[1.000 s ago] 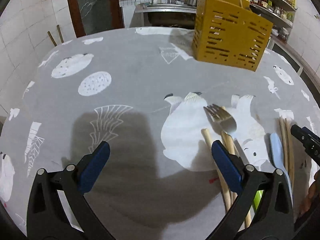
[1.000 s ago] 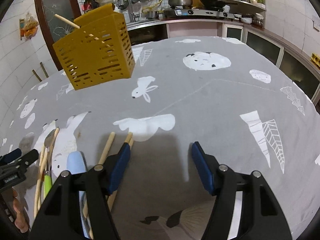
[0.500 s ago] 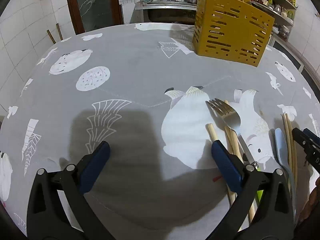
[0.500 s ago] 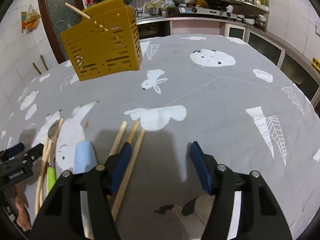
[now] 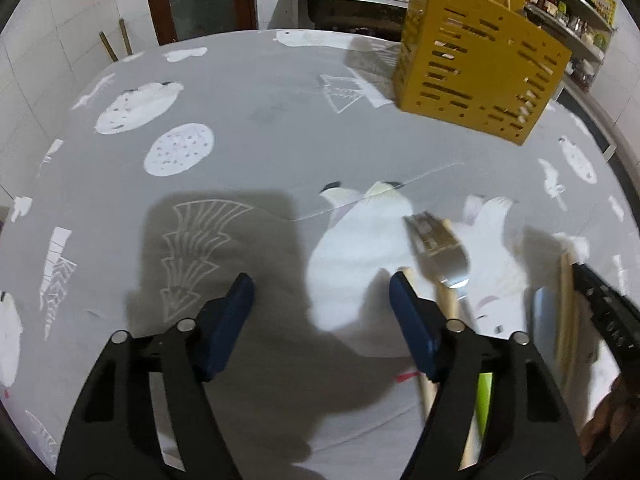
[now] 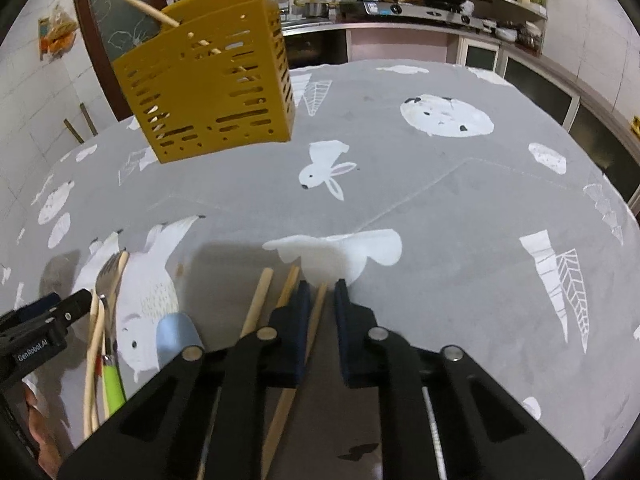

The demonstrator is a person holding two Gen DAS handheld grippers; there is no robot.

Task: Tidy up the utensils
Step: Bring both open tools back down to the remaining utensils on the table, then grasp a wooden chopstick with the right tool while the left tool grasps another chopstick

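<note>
right gripper: jaws just closed narrow, chopstick between pads
left gripper: jaws narrowing, empty; fork just right

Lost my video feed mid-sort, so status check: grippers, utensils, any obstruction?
Right gripper just closed on a chopstick. Left gripper narrowing, nothing between its jaws, fork beside it. Yellow utensil holder already holds one chopstick; path unobstructed.

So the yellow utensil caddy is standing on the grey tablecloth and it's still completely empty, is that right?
Not quite. The yellow utensil caddy does stand on the grey tablecloth, but it isn't empty: a wooden chopstick already leans out of its top, as the right wrist view shows.
</note>
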